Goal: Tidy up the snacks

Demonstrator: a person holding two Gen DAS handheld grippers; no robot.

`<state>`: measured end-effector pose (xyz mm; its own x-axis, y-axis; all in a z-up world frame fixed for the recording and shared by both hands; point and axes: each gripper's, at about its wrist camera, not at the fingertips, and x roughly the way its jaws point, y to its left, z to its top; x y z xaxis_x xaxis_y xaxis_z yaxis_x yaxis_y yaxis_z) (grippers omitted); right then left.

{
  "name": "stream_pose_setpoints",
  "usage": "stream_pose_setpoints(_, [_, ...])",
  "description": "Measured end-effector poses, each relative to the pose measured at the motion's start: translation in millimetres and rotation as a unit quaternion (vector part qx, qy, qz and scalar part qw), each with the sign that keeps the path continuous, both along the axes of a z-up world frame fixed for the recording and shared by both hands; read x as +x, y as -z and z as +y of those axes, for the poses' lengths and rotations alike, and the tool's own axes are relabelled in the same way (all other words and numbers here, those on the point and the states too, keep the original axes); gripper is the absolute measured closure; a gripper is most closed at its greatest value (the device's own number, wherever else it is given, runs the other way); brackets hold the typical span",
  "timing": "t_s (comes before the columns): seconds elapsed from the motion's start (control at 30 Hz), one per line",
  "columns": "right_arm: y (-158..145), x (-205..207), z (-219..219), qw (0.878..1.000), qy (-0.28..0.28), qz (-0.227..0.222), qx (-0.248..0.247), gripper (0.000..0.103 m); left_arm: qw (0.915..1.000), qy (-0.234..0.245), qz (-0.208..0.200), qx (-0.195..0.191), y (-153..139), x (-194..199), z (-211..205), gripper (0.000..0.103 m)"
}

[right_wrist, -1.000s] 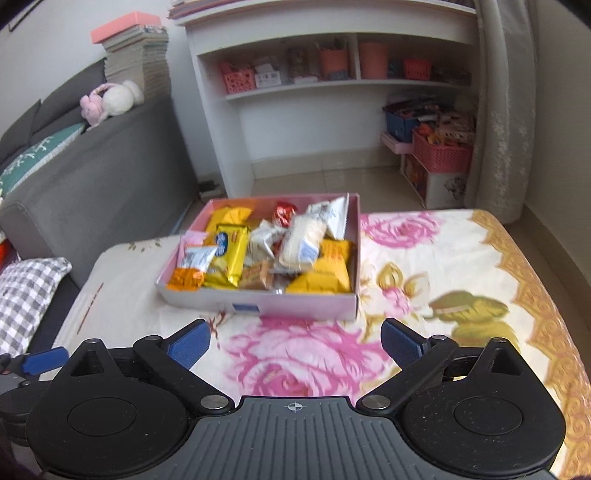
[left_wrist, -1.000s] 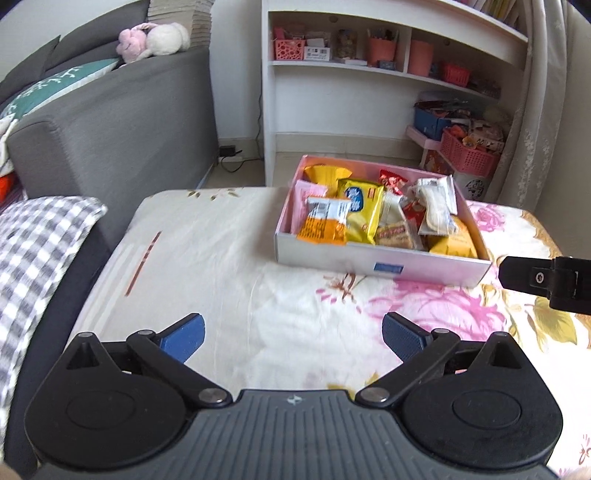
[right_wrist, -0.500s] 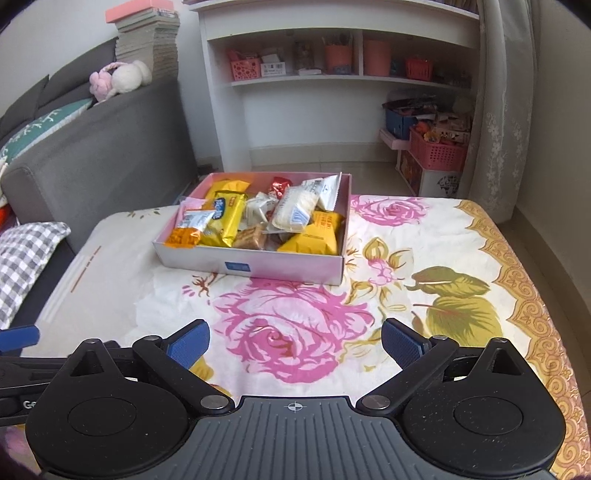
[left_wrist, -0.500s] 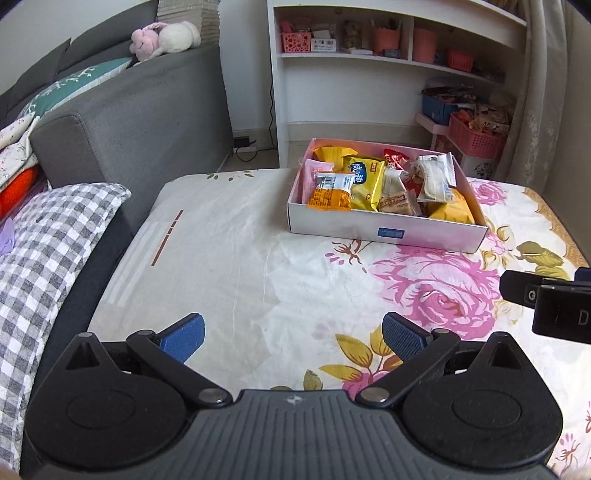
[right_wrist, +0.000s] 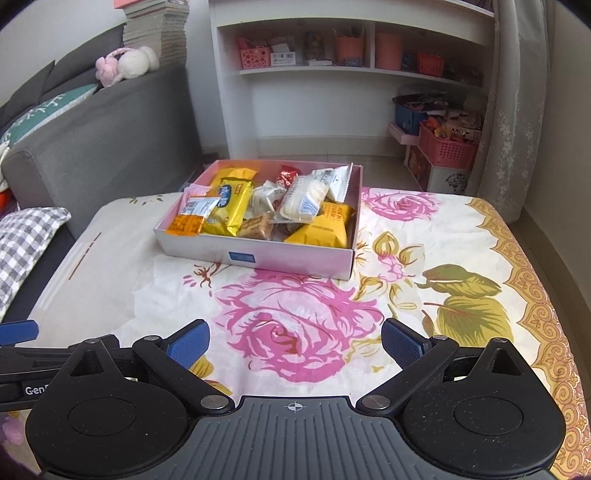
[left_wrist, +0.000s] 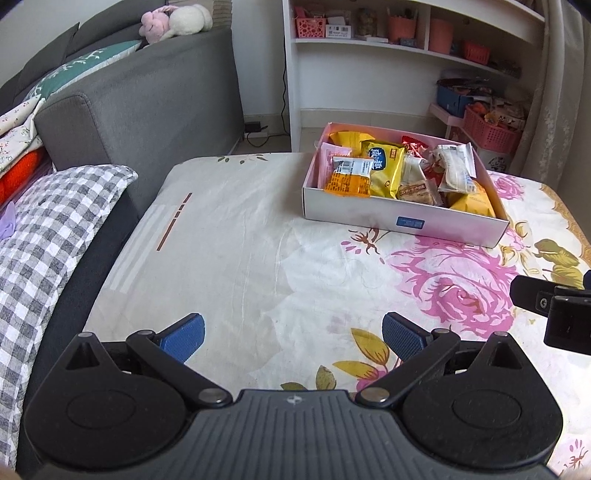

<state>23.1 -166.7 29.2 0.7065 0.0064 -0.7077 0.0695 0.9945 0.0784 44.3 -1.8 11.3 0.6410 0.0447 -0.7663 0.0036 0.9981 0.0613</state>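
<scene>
A pink-lined cardboard box [left_wrist: 406, 221] [right_wrist: 258, 254] sits at the far side of a flowered cloth, filled with several snack packets: an orange packet [left_wrist: 349, 181] [right_wrist: 188, 221], a yellow packet [left_wrist: 384, 168] [right_wrist: 231, 206], a white wafer pack [left_wrist: 456, 170] [right_wrist: 304, 197] and an orange-yellow pack [right_wrist: 325, 229]. My left gripper [left_wrist: 291, 334] is open and empty, well short of the box. My right gripper [right_wrist: 295, 339] is likewise open and empty, also back from the box. Part of the right gripper [left_wrist: 554, 306] shows at the left wrist view's right edge.
A grey sofa [left_wrist: 147, 103] with a plush toy [left_wrist: 173, 22] stands to the left, with a checked pillow [left_wrist: 44, 229] beside it. A white shelf unit [right_wrist: 332, 74] and pink baskets [right_wrist: 448, 147] stand behind. A curtain [right_wrist: 517, 92] hangs at the right.
Both grippers have pulled back from the box, so it looks smaller and farther away, with more of the flowered cloth showing. Both stay open and empty.
</scene>
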Motion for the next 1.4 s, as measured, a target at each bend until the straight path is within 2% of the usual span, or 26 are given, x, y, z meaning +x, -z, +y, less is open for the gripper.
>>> stream_pose_setpoints(1.4, [-0.1, -2.5, -0.2, 1.000, -0.003, 0.000, -0.001, 0.002, 1.0000, 0.003, -0.003, -0.004, -4.0, -1.0, 0.6, 0.000])
